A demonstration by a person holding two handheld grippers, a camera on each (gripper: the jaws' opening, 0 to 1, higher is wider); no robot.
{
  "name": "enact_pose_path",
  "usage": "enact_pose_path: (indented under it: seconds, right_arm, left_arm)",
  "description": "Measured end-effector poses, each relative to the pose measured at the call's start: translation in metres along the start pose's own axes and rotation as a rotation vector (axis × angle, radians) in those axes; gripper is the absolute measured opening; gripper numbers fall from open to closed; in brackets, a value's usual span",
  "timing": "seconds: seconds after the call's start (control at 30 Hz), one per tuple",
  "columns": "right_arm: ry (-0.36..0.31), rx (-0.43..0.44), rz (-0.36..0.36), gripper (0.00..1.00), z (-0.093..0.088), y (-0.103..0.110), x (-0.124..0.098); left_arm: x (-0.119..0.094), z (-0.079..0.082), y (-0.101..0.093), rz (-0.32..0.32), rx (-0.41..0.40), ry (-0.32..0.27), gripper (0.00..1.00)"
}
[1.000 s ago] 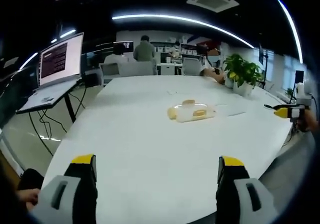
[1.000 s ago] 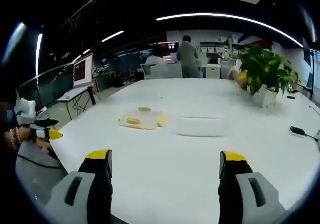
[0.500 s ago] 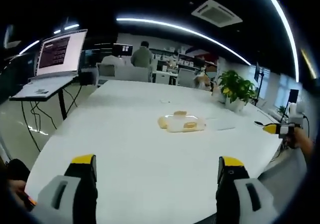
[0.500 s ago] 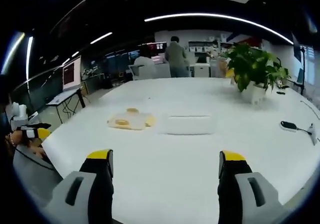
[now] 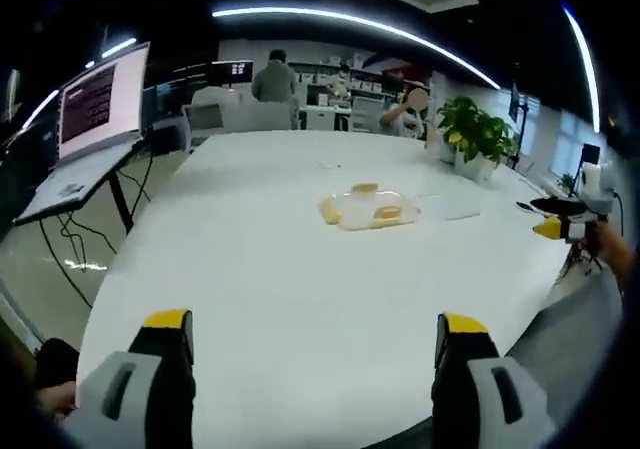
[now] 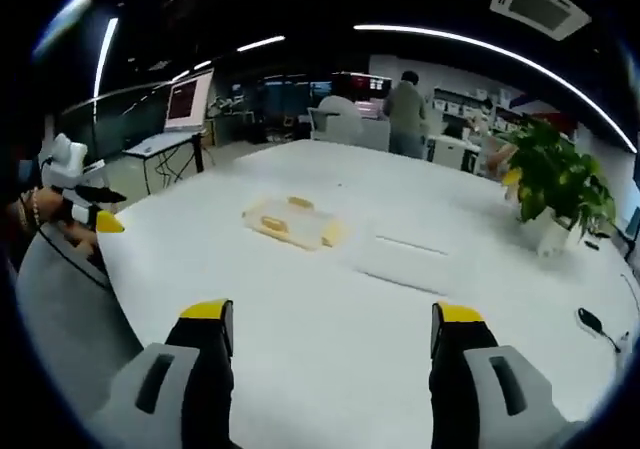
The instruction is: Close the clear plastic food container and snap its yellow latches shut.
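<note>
Both tools wide apart, holding nothing, hovering over the near edge of the white desk (image 5: pixel 280 299). Left tool (image 5: pixel 312 337) and right tool (image 6: pixel 332 321) are both well short of the clear container (image 5: pixel 368 210), which sits mid-desk with yellow latches on its sides. A flat clear lid (image 6: pixel 405 259) lies just beside it. Potted plant (image 6: pixel 555 184) at far desk edge, laptop (image 5: pixel 95 119) on a stand beside the desk.
</note>
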State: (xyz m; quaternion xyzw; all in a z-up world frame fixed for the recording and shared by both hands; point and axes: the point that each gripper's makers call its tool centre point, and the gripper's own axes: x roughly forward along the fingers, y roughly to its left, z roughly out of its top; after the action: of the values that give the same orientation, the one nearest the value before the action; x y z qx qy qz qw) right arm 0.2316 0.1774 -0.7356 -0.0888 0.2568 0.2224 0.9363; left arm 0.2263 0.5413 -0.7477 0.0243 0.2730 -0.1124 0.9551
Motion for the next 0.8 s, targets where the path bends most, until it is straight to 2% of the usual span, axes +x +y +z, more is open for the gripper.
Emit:
enact_pose_path:
  seconds: [0.03, 0.1, 0.13, 0.17, 0.23, 0.33, 0.37, 0.43, 0.5, 0.57, 0.63, 0.7, 0.73, 0.8]
  right_arm:
    - [-0.002, -0.019, 0.037, 0.78, 0.004, 0.002, 0.007]
    - [-0.017, -0.062, 0.049, 0.74, 0.01, -0.003, 0.015]
    - [-0.011, -0.065, 0.049, 0.74, 0.011, -0.005, 0.018]
    - [0.011, -0.09, 0.067, 0.74, 0.013, -0.007, 0.024]
    - [0.03, -0.157, 0.087, 0.74, 0.019, -0.014, 0.033]
    - [0.031, -0.242, 0.077, 0.73, 0.029, -0.028, 0.045]
    - [0.039, -0.253, 0.072, 0.73, 0.03, -0.031, 0.048]
    - [0.046, -0.263, 0.092, 0.73, 0.034, -0.035, 0.058]
    - [0.056, -0.283, 0.115, 0.73, 0.039, -0.037, 0.068]
    - [0.07, -0.353, 0.123, 0.73, 0.047, -0.041, 0.078]
    - [0.072, -0.42, 0.136, 0.73, 0.057, -0.043, 0.09]
    - [0.094, -0.482, 0.153, 0.74, 0.063, -0.045, 0.103]
    - [0.098, -0.506, 0.159, 0.74, 0.067, -0.045, 0.107]
    - [0.093, -0.549, 0.172, 0.74, 0.077, -0.046, 0.119]
  left_arm:
    - [0.003, 0.007, 0.001, -0.001, 0.012, -0.017, 0.99]
    - [0.011, 0.016, -0.004, -0.045, 0.056, -0.017, 0.99]
    - [0.017, 0.017, -0.005, -0.061, 0.077, 0.014, 0.99]
    - [0.024, 0.021, -0.005, -0.064, 0.11, 0.038, 0.99]
    - [0.035, 0.033, -0.005, -0.076, 0.202, 0.032, 0.99]
    - [0.054, 0.047, -0.006, -0.101, 0.311, 0.05, 0.99]
    - [0.063, 0.055, -0.01, -0.128, 0.35, 0.048, 0.99]
    - [0.075, 0.073, -0.012, -0.137, 0.366, 0.021, 0.99]
    - [0.086, 0.084, -0.014, -0.158, 0.377, 0.029, 0.99]
    - [0.1, 0.096, -0.018, -0.186, 0.399, 0.043, 0.98]
    - [0.11, 0.104, -0.018, -0.185, 0.448, 0.05, 0.99]
    - [0.124, 0.102, -0.017, -0.197, 0.489, 0.123, 0.97]
    - [0.133, 0.105, -0.016, -0.182, 0.492, 0.142, 0.96]
    - [0.147, 0.11, -0.022, -0.229, 0.555, 0.135, 0.97]
